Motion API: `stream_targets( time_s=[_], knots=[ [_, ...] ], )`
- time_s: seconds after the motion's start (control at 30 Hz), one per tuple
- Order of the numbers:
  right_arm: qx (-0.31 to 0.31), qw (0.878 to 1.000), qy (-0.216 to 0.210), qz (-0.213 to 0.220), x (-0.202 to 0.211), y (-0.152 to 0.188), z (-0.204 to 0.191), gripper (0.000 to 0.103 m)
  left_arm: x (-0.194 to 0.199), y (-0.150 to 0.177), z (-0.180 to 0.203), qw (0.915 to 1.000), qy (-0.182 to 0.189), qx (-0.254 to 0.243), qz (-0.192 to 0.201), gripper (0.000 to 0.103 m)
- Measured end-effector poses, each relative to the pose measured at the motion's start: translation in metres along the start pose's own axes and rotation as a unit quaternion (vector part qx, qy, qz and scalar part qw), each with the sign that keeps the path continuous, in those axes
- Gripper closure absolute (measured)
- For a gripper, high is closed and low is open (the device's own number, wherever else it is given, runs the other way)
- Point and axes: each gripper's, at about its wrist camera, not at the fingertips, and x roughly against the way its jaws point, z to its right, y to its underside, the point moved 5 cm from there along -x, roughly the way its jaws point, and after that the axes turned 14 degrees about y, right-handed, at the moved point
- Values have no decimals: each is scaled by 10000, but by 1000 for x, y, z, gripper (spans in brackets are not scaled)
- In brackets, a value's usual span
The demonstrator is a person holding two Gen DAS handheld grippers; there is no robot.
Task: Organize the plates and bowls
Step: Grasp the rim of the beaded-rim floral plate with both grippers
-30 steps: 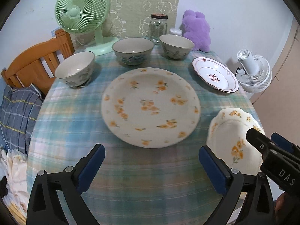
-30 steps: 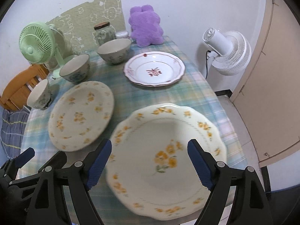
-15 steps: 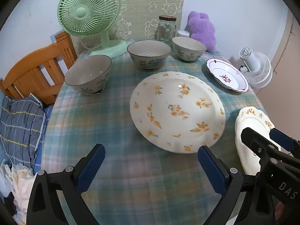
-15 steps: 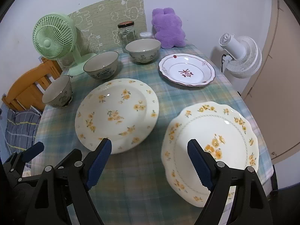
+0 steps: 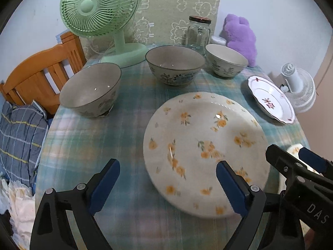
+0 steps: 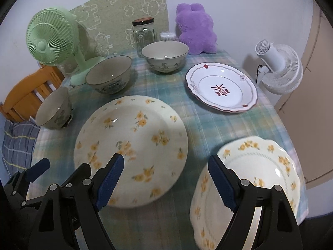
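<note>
So far nothing is held: the left gripper (image 5: 167,181), whose jaws have just been closing a little, and the right gripper (image 6: 165,179) both hang wide open and empty over the near edge of the big yellow-flowered plate (image 6: 133,145). Around that plate lie two more plates, the scalloped plate (image 6: 268,179) just right and the red-trimmed plate (image 6: 221,87) beyond, and three bowls (image 6: 109,76) behind it. Likely next: close on one plate's rim and stack it.
</note>
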Motion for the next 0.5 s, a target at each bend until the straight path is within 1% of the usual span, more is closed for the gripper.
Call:
stream_targets(
  time_s=[0.07,0.17,0.3,0.43,0.5],
  knots=[
    [-26,10000,-39,-86,-13,-5,-1,18,-10,-5,0,9999,-140,-56,10,12],
    [10,9996,-108,-277,-32,-13,-6,18,-25,-12,-2,9997,-226,-62,37,13],
    [92,9997,-113,-210,-50,-23,-11,18,-44,-18,-6,9996,-280,3,-66,15],
    [161,9993,-148,-312,-70,-28,-15,18,-61,-21,-8,9991,-367,-6,-232,18],
    [249,9989,-152,-375,-79,-30,-18,18,-67,-22,-9,9988,-359,-1,-341,24]
  ],
)
